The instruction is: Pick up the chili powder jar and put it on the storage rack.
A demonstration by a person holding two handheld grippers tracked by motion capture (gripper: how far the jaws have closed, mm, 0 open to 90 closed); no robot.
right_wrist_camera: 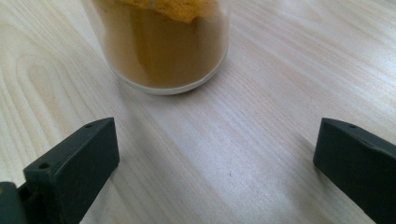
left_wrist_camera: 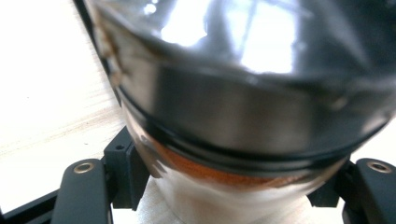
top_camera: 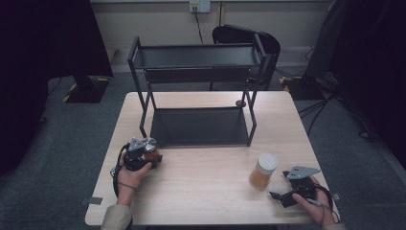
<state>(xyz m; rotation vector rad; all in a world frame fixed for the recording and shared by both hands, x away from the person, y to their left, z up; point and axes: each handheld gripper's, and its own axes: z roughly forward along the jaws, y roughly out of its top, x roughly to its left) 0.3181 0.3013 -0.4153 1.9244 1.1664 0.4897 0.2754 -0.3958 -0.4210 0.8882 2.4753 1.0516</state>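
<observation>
Glass is what you are dealing with on both sides, so treat each jar as rigid, smooth and breakable. Your left gripper (top_camera: 152, 154) has its jaws clamped on a spice jar (left_wrist_camera: 243, 107) with reddish-brown contents and a shiny metal-banded lid; it sits at the near left of the table (top_camera: 201, 191), just in front of the black shelf rack (top_camera: 198, 86). In the left gripper view the pads press the clear wall below the lid band, which looks like a sound place: the glass will not give, but it is slick, so hold firmly and keep the jar upright. It is probably moderately heavy for its size. Your right gripper (top_camera: 276, 195) rests on the table with its jaws spread wide and holding nothing, pointed at the second jar (top_camera: 263, 171), which stands near it at the near right, with yellow-brown powder inside and a pale lid. In the right gripper view that yellow jar (right_wrist_camera: 161, 44) stands upright just beyond the jaws, apart from them. Take it around the straight body rather than the lid, which might turn or come loose. No brand, label or readable writing appears on either jar.
</observation>
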